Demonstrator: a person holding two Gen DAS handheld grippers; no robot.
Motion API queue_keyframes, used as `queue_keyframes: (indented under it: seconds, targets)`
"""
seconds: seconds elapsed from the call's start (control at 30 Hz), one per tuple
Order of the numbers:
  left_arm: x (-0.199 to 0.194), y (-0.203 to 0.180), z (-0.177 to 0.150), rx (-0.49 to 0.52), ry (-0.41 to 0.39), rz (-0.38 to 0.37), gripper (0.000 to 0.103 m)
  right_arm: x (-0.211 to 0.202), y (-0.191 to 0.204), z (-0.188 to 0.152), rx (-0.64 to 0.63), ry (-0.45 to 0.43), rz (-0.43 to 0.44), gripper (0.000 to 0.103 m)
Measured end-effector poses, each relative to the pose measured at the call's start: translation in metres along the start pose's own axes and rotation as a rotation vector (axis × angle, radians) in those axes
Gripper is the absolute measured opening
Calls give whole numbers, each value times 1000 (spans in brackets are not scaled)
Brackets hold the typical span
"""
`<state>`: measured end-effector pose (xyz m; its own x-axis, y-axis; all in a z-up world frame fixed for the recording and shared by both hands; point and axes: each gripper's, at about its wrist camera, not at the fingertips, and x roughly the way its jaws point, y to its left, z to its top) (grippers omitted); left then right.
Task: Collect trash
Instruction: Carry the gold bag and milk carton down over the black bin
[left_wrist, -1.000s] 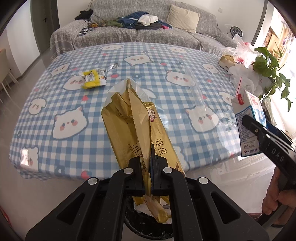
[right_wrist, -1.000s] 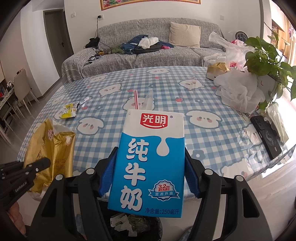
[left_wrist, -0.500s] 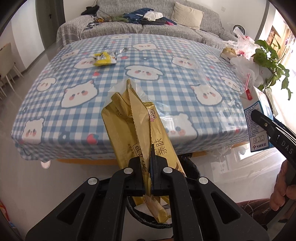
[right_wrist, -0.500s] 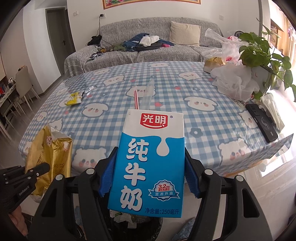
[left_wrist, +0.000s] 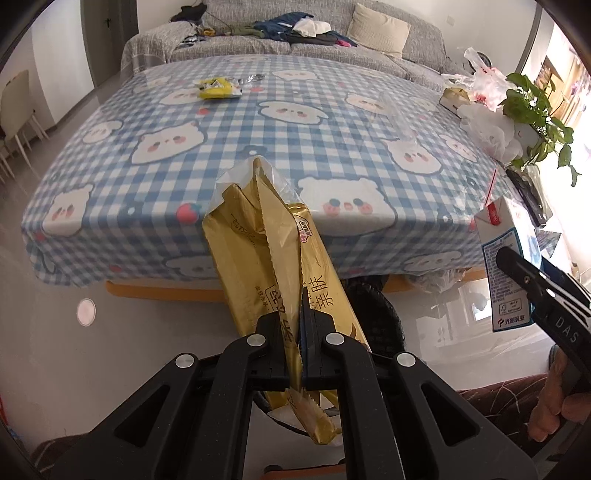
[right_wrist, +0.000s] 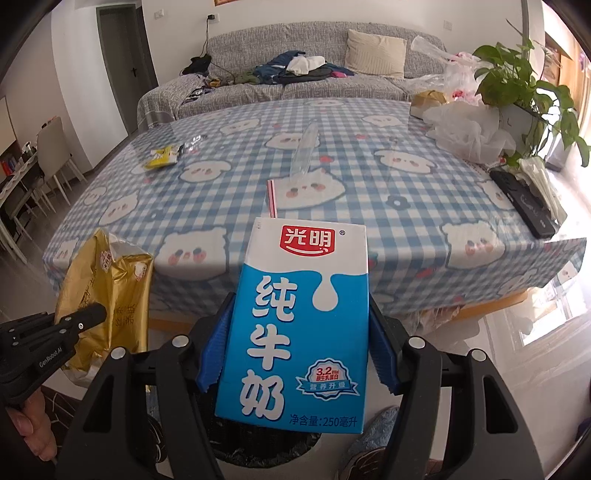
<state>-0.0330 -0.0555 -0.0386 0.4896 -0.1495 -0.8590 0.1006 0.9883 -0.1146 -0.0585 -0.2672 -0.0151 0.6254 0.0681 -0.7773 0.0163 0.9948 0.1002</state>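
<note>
My left gripper (left_wrist: 301, 321) is shut on the seam of a gold wrapper (left_wrist: 273, 258), which sticks up in front of the table edge; the same gold wrapper (right_wrist: 107, 291) shows at the left of the right wrist view. My right gripper (right_wrist: 295, 354) is shut on a blue and white milk carton (right_wrist: 299, 325) with a red striped straw (right_wrist: 272, 197); its blue pads press both sides. The milk carton (left_wrist: 506, 254) also appears at the right of the left wrist view. Below both hangs a black-lined trash bin (right_wrist: 258, 446), its rim (left_wrist: 384, 310) behind the wrapper.
The blue checked table (left_wrist: 258, 129) bears a yellow wrapper (left_wrist: 218, 88), a clear plastic strip (right_wrist: 304, 151), white plastic bags (right_wrist: 469, 129), a potted plant (right_wrist: 524, 81) and a black remote (right_wrist: 522, 203). A grey sofa (right_wrist: 295, 74) stands behind. Shoes (right_wrist: 373, 439) lie beside the bin.
Both grippers have drawn back from the table and sunk with their loads; the table edge now lies ahead of them and the bin shows more fully beneath.
</note>
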Motion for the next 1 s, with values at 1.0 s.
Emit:
queue_keyframes:
  seconds: [1.0]
  targets:
    - [76,4,-67,-6,120,77,2,50,-8,-67,38,164,-86,62]
